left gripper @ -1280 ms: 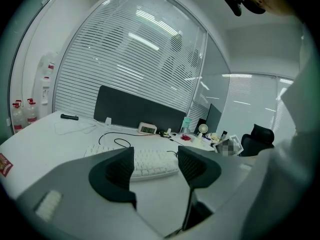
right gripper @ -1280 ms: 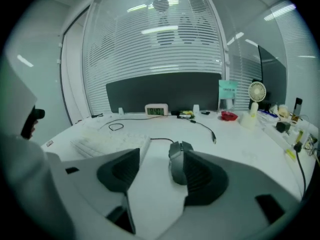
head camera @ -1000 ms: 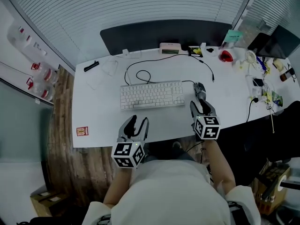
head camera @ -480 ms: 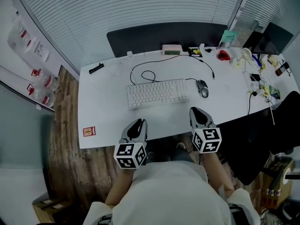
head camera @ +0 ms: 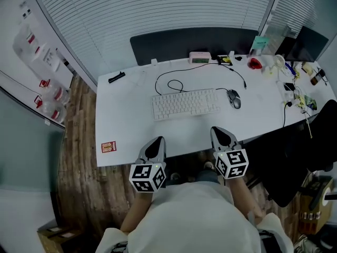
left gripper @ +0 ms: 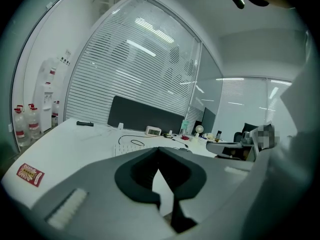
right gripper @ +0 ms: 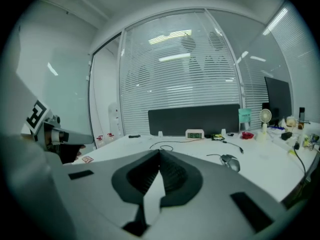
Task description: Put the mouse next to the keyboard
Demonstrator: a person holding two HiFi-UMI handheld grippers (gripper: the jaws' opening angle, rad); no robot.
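A white keyboard [head camera: 186, 103] lies mid-desk, and a grey wired mouse [head camera: 234, 98] rests just off its right end, also visible in the right gripper view [right gripper: 231, 162]. My left gripper [head camera: 158, 142] hovers at the desk's near edge, below the keyboard's left half. It is shut and empty [left gripper: 159, 150]. My right gripper [head camera: 221, 134] sits at the near edge, below and slightly left of the mouse, well apart from it. It is shut on nothing [right gripper: 160, 152]. Both sets of jaws have just been closing with nothing between them.
The white desk [head camera: 126, 125] carries a small clock [head camera: 200, 57], a black marker [head camera: 117, 77], a red card [head camera: 108, 147] and a looped cable [head camera: 171, 80]. Clutter with a red object [head camera: 255, 63] fills the right end. A dark partition [head camera: 195, 38] backs the desk; a black chair [head camera: 300, 152] stands right.
Both grippers have drawn back from the desk toward the person. The right one has left the mouse, which stays by the keyboard. Both jaws went from open to shut.
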